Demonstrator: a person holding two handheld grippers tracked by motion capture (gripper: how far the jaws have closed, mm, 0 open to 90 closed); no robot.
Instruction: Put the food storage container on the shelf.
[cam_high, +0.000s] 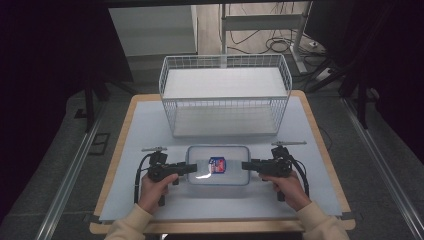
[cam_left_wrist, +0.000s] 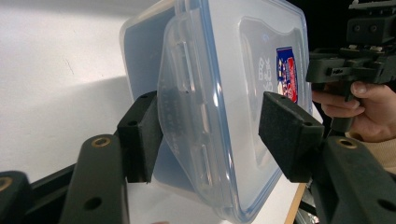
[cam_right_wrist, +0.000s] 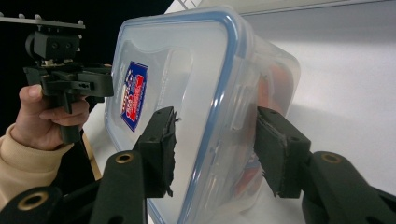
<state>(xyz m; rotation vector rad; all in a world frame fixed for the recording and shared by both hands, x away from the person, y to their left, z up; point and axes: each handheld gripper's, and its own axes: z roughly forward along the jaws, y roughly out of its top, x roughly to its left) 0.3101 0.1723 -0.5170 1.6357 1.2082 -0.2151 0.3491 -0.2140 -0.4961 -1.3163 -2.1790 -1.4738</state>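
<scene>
Black pads of the right gripper (cam_right_wrist: 212, 149) straddling one short end of the clear lidded food container (cam_right_wrist: 196, 107), one pad on the lid, the other against the wall below the latch flap: clamped on it, by the look. At the opposite end, pads of the left gripper (cam_left_wrist: 215, 135) around the latch flap, one touching, the other apart from the lid, so not yet gripping. Container flat on the table mat (cam_high: 150, 130), just in front of the white wire basket (cam_high: 225, 95). Step in hand, judged: taking hold at both ends. Next: closing the left pads fully, then lifting level. Both hands (cam_high: 155, 192) low, forearms converging, grippers pointing inward horizontally.
</scene>
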